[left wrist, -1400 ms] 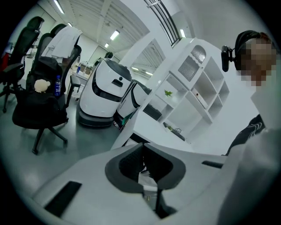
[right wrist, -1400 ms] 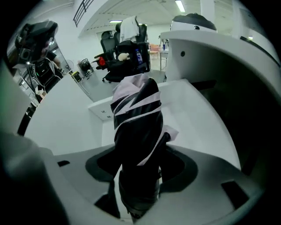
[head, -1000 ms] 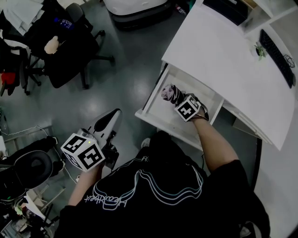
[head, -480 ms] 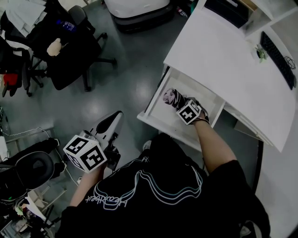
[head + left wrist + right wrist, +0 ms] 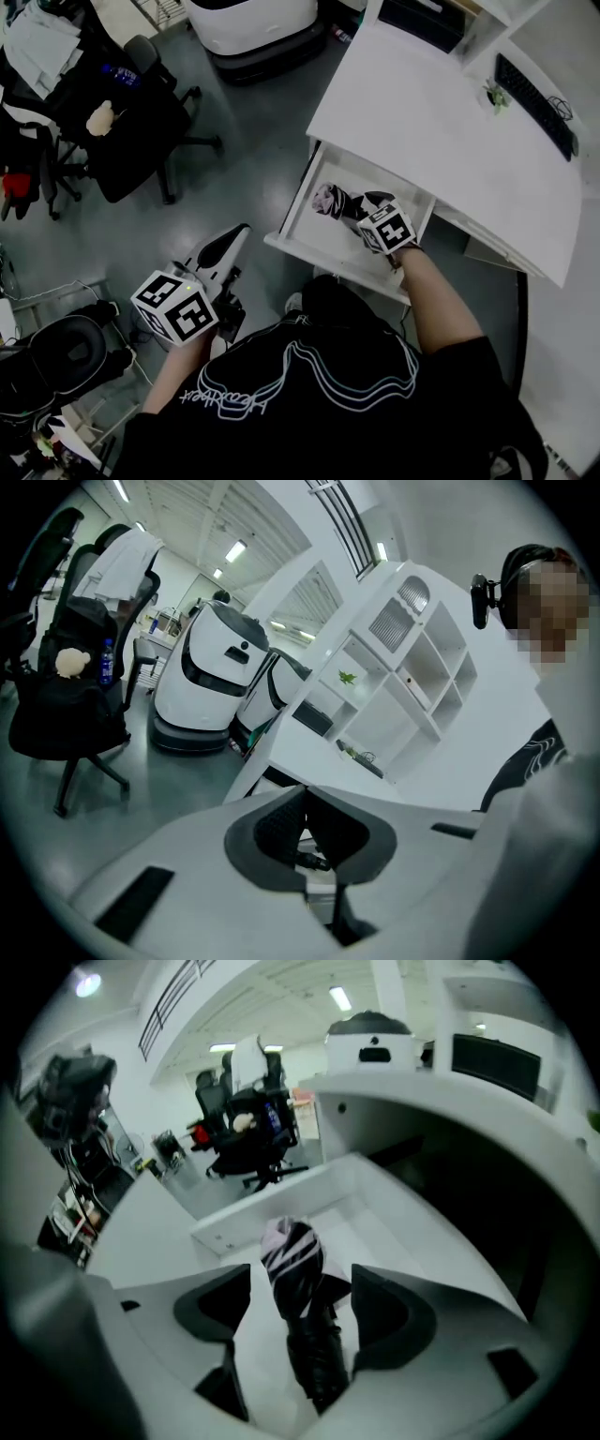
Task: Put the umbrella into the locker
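A folded black-and-pale-pink umbrella [image 5: 330, 201] lies in the open white drawer [image 5: 309, 246] under the desk. My right gripper [image 5: 361, 208] hangs over it, pointing steeply down. In the right gripper view the umbrella [image 5: 298, 1269] runs up between the two dark pads [image 5: 220, 1302]. The jaws are opening, and a gap shows on each side, so neither pad presses on it. My left gripper [image 5: 230, 242] is held low at the left over the grey floor. Its pads [image 5: 281, 822] meet with nothing between them.
The white desk top [image 5: 441, 122] overhangs the drawer, with a keyboard [image 5: 532, 103] at its far right. A black office chair [image 5: 122, 112] stands at the upper left, a white machine [image 5: 248, 23] at the top and another chair [image 5: 56, 356] at the lower left. White shelving [image 5: 403, 686] rises beyond the desk.
My right gripper has lifted off the umbrella and its jaws have spread. The umbrella stays in the drawer. The left gripper has shifted slightly.
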`<state>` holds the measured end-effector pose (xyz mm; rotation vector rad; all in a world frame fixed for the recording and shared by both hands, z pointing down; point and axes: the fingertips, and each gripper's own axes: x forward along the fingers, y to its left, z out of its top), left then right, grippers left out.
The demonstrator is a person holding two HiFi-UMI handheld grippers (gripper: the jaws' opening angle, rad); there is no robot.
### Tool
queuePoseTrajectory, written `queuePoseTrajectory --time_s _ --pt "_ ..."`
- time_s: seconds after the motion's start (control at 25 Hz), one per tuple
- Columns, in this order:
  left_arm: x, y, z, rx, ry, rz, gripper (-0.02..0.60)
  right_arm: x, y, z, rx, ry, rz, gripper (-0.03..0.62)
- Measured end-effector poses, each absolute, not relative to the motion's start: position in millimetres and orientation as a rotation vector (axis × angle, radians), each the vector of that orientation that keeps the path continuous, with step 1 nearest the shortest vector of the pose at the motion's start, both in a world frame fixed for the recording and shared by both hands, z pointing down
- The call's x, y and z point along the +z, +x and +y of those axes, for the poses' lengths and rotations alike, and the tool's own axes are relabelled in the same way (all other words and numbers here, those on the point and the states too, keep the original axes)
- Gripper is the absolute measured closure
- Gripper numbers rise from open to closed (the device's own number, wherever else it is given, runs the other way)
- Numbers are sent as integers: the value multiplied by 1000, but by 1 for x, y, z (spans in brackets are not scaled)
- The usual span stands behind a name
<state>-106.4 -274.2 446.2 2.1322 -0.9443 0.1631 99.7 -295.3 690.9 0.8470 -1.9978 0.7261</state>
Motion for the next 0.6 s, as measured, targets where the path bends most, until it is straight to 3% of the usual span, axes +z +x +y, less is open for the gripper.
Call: queuePoseTrajectory --time_s 0.12,0.24,0.36,0.6 --pt "439 -92 -273 153 2176 -891 575 624 99 -298 820 1014 -2183 328" --pt "428 -75 -270 132 2221 -836 575 544 107 -299 814 1233 -2378 478" --pt "412 -56 -265 89 2261 -769 575 475 111 -288 751 1320 -2532 567" --pt "370 -21 -244 47 2381 -635 575 376 99 -238 647 1291 -2775 591"
